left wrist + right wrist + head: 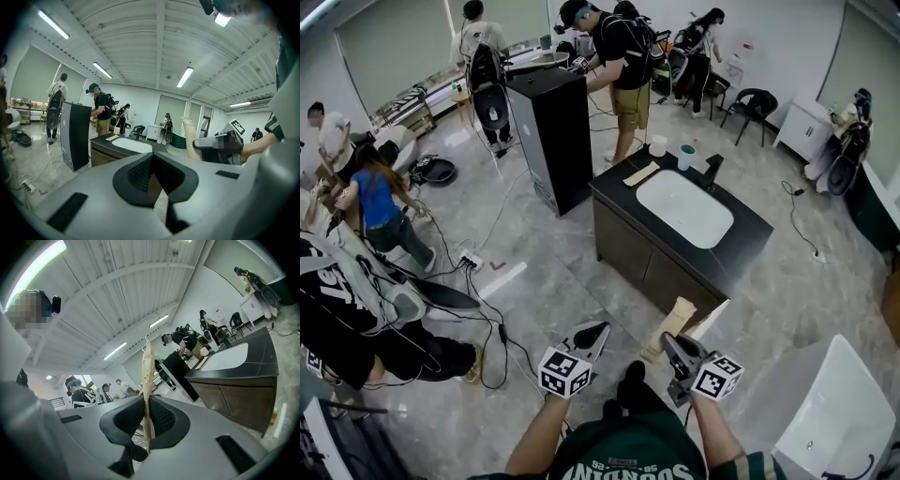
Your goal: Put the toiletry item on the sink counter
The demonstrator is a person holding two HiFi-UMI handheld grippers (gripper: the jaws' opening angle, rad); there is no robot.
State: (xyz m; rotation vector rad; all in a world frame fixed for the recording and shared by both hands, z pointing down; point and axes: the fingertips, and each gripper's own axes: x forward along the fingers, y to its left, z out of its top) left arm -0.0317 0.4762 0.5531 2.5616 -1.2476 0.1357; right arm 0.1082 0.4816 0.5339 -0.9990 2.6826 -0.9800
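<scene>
1. Nearest to me, the person's two bare forearms reached forward from a green shirt. Each hand held a gripper, and the two sat side by side, close to level above the marble floor [581, 281].
2. The left gripper [596, 330] pointed ahead toward the counter with its marker cube on top. Its jaws stood only a slit apart, with nothing between them.
3. Just to its right, the right gripper [667, 339] aimed the same way. Its jaws were drawn narrow and clamped on the toiletry item [678, 317], a flat beige packet pinched edge-on between the pads.
4. The packet rose past the jaw tips and leaned toward the far right, with a short end hanging below the pads. It was up in the air, short of the counter's near corner and not touching it.
5. Farther on stood the sink counter [748, 236], with a dark top over dark cabinet doors. It held a white basin [684, 208] and a black tap [712, 172] on its far side.
6. At the counter's far left end sat two cups [657, 145] and a flat beige strip [641, 173].
7. Farther left rose a tall black cabinet [551, 131], and a person in a black top [619, 56] leaned over it.
</scene>
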